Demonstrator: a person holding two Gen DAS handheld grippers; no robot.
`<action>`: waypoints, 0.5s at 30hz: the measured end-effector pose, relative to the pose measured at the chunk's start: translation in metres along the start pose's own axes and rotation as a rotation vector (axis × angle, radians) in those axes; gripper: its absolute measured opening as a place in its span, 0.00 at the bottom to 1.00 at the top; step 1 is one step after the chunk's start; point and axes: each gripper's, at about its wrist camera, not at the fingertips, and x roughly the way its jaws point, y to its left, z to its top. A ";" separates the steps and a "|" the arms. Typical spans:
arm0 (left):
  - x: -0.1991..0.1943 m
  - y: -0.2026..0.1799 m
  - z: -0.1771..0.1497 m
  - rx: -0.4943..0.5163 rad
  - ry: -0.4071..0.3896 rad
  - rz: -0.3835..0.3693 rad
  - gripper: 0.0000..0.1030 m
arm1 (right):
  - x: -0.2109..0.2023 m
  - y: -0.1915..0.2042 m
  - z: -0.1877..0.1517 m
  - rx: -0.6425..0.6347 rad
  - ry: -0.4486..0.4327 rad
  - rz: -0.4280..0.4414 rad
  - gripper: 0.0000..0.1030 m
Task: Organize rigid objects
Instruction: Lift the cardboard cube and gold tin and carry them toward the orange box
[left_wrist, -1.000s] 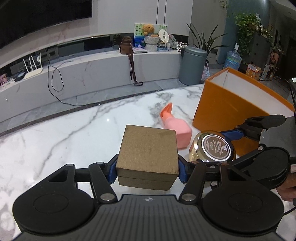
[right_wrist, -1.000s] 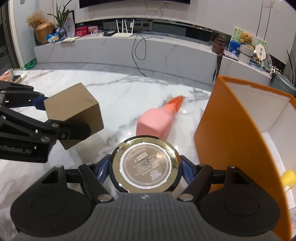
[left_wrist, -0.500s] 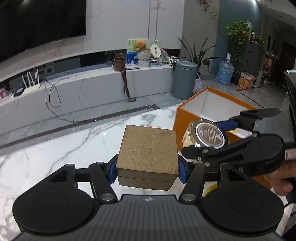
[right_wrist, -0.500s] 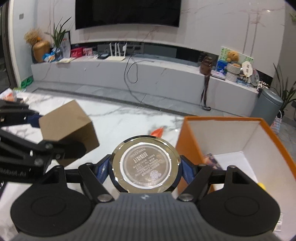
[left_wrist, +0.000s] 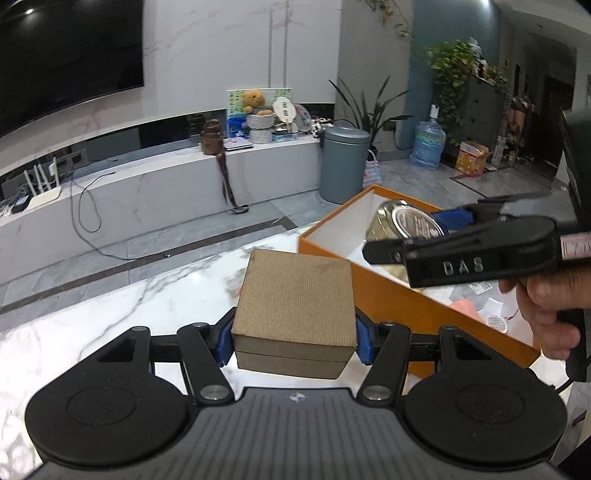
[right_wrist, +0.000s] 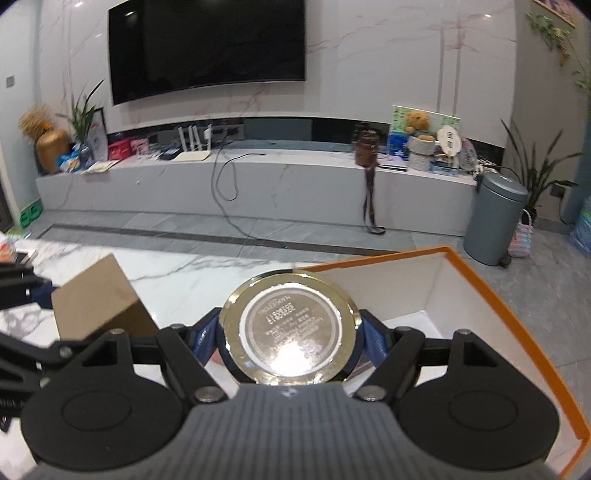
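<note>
Wall-mounted black television (right_wrist: 207, 44), grey lidded bin (left_wrist: 343, 164), teddy bear (right_wrist: 417, 122) on marble console, potted plants (left_wrist: 454, 70), water jug (left_wrist: 426, 146)

Even indoor lighting, moderately dim. Glare spot on the jar lid (right_wrist: 291, 332); ceiling light reflects in the television (right_wrist: 207, 44). Fisheye bending and dark vignetting toward corners; slight softness throughout.

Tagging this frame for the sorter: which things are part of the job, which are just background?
In the job:
- brown box, clamped in the left tool
- round tin, clamped in the right tool
- orange box, open

Lying about:
- grey bin
- teddy bear
- water jug
</note>
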 end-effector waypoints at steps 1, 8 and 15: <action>0.002 -0.004 0.002 0.006 0.003 -0.004 0.67 | -0.002 -0.003 0.001 0.010 -0.005 -0.004 0.73; 0.017 -0.034 0.021 0.039 -0.003 -0.048 0.67 | -0.013 -0.035 0.010 0.077 -0.027 -0.075 0.73; 0.041 -0.061 0.042 0.087 0.008 -0.076 0.67 | -0.015 -0.072 0.008 0.134 -0.004 -0.145 0.73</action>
